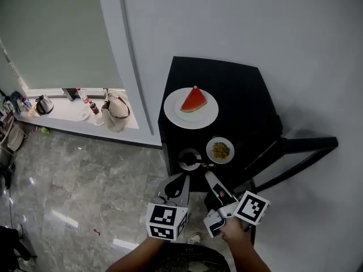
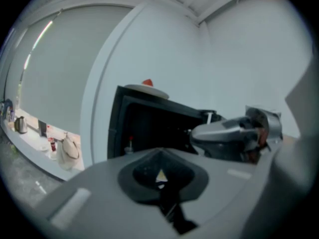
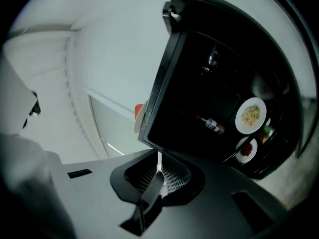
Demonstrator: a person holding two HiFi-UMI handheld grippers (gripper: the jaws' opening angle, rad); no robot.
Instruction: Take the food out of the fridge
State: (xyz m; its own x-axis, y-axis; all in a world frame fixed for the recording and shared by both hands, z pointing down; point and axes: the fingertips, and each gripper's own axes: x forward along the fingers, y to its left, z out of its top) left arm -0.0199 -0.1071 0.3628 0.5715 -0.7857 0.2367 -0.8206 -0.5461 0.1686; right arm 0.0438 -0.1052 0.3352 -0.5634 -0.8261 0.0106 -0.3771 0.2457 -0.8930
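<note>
While both grippers hang just in front of the open black fridge [image 1: 238,89], neither one's holding anything. Jaws on the left gripper [image 1: 177,180] are pressed together and empty. Same deal for the right gripper [image 1: 210,177]: pretty much closed, just a sliver of light between the pads. A watermelon slice [image 1: 194,101] sits on a white plate [image 1: 173,113] on top of the fridge. Inside there's a small plate of yellowish food [image 1: 220,150], a little plate [image 3: 246,151] with something red, and a bottle [image 3: 212,125]. The door [image 1: 300,146] is swung out on the head view's right.
</note>
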